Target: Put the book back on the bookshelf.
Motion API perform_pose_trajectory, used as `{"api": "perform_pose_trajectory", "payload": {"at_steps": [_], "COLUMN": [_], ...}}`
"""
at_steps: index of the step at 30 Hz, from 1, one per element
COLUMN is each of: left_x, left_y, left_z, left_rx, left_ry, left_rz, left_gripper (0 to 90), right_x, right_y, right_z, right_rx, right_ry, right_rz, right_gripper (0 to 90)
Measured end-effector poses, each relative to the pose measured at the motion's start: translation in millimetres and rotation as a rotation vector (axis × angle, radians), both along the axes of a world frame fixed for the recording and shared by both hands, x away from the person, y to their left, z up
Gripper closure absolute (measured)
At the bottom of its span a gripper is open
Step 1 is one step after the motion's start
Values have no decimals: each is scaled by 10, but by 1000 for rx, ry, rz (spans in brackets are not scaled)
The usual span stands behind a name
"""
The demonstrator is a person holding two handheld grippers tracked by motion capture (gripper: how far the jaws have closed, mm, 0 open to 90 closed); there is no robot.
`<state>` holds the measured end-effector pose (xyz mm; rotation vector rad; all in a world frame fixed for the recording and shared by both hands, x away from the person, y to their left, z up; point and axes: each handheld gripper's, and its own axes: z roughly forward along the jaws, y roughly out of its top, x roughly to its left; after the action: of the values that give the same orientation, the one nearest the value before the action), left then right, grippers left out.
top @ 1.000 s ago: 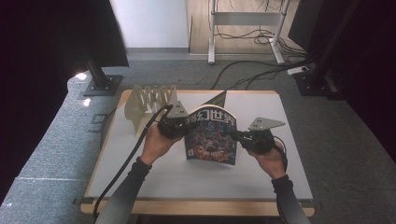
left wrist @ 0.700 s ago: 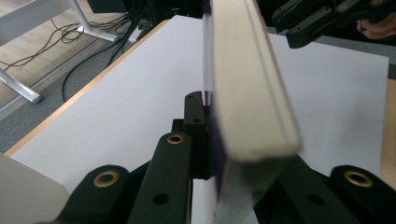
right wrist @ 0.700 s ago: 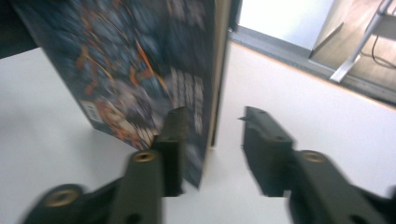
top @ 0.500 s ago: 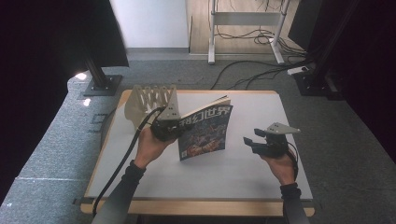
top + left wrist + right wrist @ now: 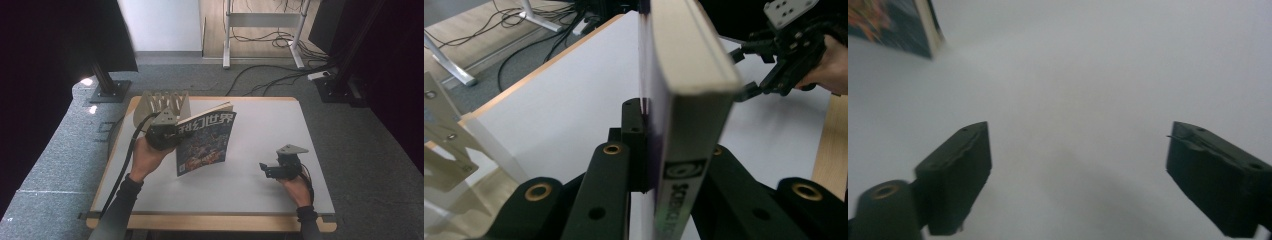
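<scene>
Grey carpet with loose cables surrounds a white table point(image 5: 260, 120), at whose far left corner stands a pale wooden rack point(image 5: 162, 105) with upright slots, none of them holding anything I can see. Just in front of it the left gripper point(image 5: 167, 134), carried on a raised left hand point(image 5: 147, 157), is clamped on the spine edge of a magazine point(image 5: 206, 142), holding it upright and tilted above the tabletop, cover facing the person. Well apart to the right, the right gripper point(image 5: 272, 169) sits low near the table's front edge in the right hand point(image 5: 295, 187), its jaws spread wide over bare tabletop with nothing between them.
</scene>
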<state>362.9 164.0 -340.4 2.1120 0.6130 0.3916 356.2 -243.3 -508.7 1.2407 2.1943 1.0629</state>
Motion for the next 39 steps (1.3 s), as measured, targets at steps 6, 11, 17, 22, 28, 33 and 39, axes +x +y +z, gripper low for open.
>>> {"api": "perform_pose_trajectory", "payload": {"at_steps": [6,11,17,22,28,33,39], "left_x": [-50,-81,-125,-200,-262,-305,-338], "left_y": [134,264,470,693,927,1190,1450], "left_z": [45,85,119,139,178,218,262], "left_rx": [-8,-14,-50,-80,-67,-66,-65], "left_ry": [0,2,7,12,14,5,0], "left_rz": [22,55,99,153,224,295,374], "left_gripper": [825,825,825,825,826,825,826], "right_x": [17,13,4,3,3,3,2], "right_y": [29,29,35,36,36,36,35], "right_z": [-206,-274,-281,-284,-285,-285,-286], "right_rx": [-42,-58,-63,-64,-66,-66,-67], "right_ry": [65,72,66,62,62,61,61], "right_rz": [-9,-7,-8,-8,-8,-8,-7], "right_gripper": [0,0,0,0,0,0,0]}}
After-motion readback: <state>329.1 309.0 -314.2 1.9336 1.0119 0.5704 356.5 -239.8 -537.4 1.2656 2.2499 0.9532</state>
